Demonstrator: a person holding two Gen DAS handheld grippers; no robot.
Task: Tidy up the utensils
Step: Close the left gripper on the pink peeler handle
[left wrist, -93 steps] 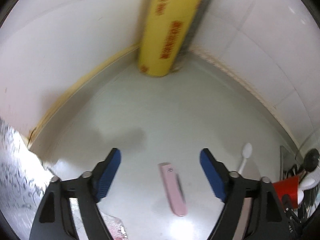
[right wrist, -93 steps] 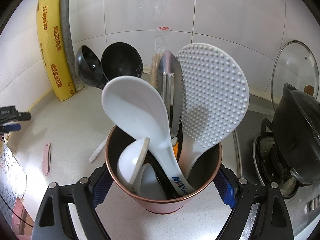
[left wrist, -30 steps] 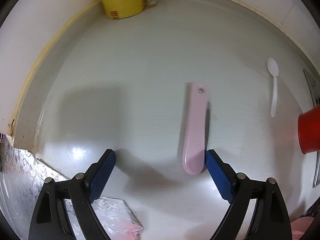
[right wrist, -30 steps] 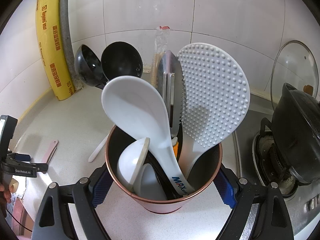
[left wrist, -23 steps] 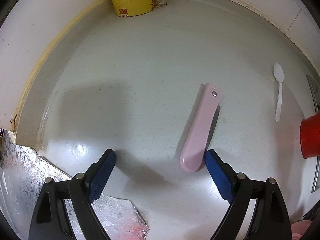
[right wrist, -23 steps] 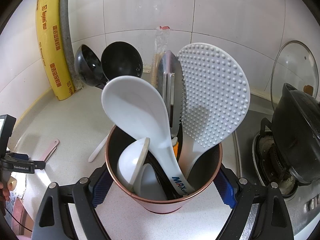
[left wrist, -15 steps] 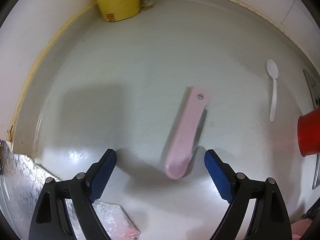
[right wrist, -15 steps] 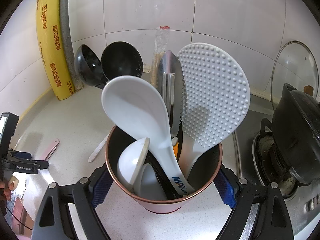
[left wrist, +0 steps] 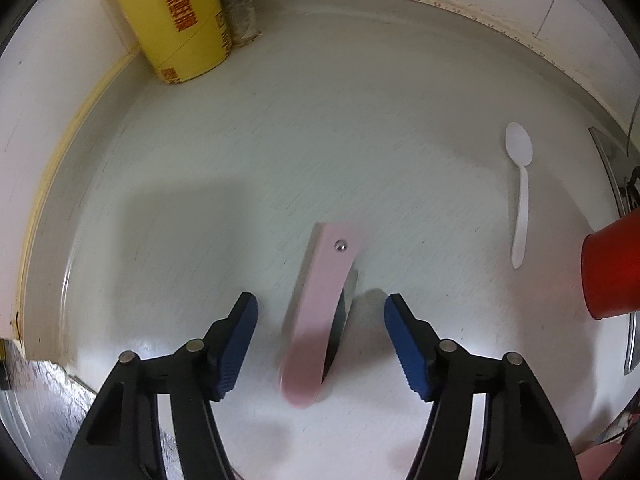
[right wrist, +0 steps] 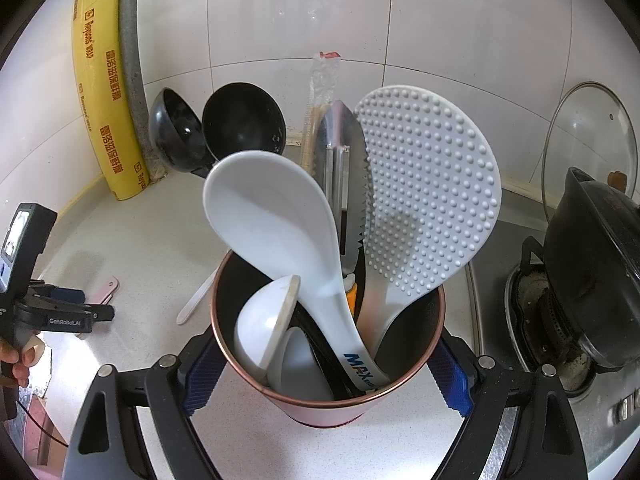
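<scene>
A pink folding knife (left wrist: 334,256) lies on the white counter, its near end blurred. My left gripper (left wrist: 321,308) points down over it. Its jaws have just been closing; the knife lies between the blue pads (left wrist: 240,332) and neither pad touches it, so it is open. A white plastic spoon (left wrist: 522,196) lies further right. My right gripper (right wrist: 326,376) is shut on the utensil holder (right wrist: 320,414), a copper-rimmed cup full of a white ladle (right wrist: 272,216), a dotted rice paddle (right wrist: 428,192) and other tools. The right wrist view also catches the left gripper (right wrist: 68,300) at the far left.
A yellow cling-wrap box (left wrist: 172,20) leans in the wall corner by a grey pipe. Crinkled foil (left wrist: 36,412) lies at the counter's near left. Right of the holder, a black pot (right wrist: 592,264) sits on a gas stove, with a glass lid (right wrist: 588,136) behind.
The left gripper shifted so the pink knife went from beside the right finger to the middle of the gap, and the jaws narrowed. The right gripper and holder stayed still.
</scene>
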